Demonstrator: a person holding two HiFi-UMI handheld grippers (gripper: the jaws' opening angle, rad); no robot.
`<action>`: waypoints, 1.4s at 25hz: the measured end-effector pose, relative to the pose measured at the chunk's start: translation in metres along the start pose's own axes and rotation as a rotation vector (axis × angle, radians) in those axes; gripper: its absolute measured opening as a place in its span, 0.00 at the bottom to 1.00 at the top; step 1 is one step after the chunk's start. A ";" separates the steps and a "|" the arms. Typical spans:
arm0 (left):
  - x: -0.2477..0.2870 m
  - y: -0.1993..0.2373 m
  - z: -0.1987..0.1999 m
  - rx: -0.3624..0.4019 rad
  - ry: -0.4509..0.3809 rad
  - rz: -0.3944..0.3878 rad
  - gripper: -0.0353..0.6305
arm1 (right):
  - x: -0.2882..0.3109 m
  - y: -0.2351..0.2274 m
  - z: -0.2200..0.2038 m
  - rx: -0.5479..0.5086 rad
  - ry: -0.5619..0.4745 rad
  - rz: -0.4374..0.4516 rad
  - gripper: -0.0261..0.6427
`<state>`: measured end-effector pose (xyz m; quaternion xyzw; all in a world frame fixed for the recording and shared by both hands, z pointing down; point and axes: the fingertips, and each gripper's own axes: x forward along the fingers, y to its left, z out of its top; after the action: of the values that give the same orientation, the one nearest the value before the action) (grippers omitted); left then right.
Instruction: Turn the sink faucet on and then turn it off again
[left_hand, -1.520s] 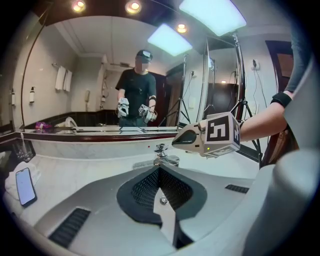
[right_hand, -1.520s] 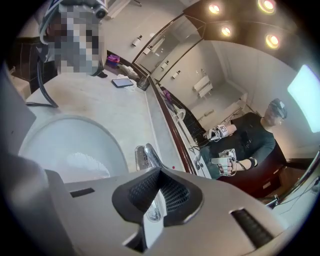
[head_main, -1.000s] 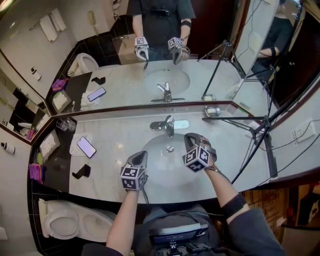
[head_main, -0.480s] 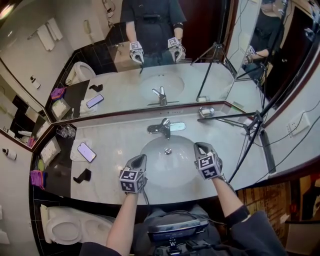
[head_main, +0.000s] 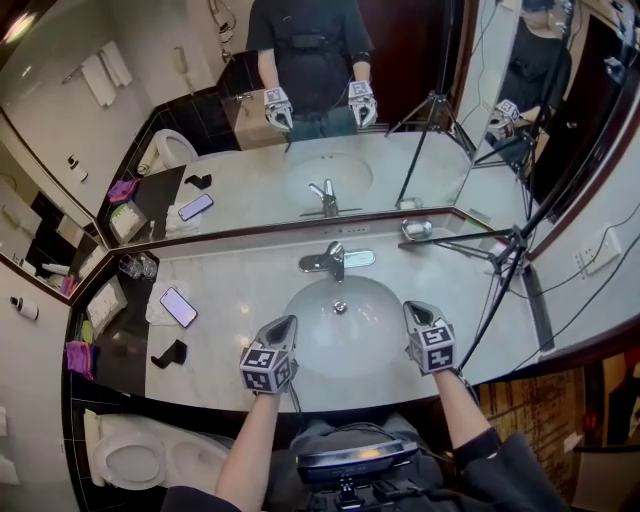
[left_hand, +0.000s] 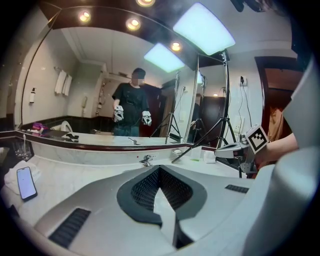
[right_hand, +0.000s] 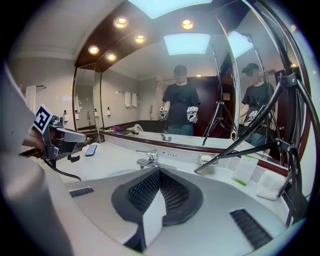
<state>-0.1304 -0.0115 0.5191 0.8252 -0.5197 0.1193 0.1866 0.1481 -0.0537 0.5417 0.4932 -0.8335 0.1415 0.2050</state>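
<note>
Two sets of fingers are pressed together over the sink (head_main: 345, 345) in front of the faucet (head_main: 330, 260): left gripper (head_main: 285, 322) and right gripper (head_main: 415, 308). Right of the faucet, a soap dish (head_main: 418, 229) holds a pale bar (right_hand: 206, 159); far left stand clear glasses (head_main: 135, 266).

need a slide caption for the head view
Shut and empty, the left gripper and right gripper hover over the sink near its front edge, clear of the faucet.
</note>
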 end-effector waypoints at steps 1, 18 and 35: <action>0.000 0.000 0.001 -0.003 -0.004 0.001 0.06 | 0.000 -0.002 -0.002 0.001 -0.003 -0.001 0.06; 0.007 -0.004 -0.007 0.000 0.014 0.009 0.06 | 0.004 0.003 -0.016 -0.121 0.049 -0.005 0.07; 0.033 0.006 -0.016 -0.014 0.048 0.005 0.06 | 0.086 0.028 0.003 -0.732 0.086 -0.016 0.30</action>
<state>-0.1215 -0.0335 0.5474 0.8196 -0.5178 0.1356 0.2045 0.0857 -0.1079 0.5793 0.3874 -0.8157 -0.1470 0.4036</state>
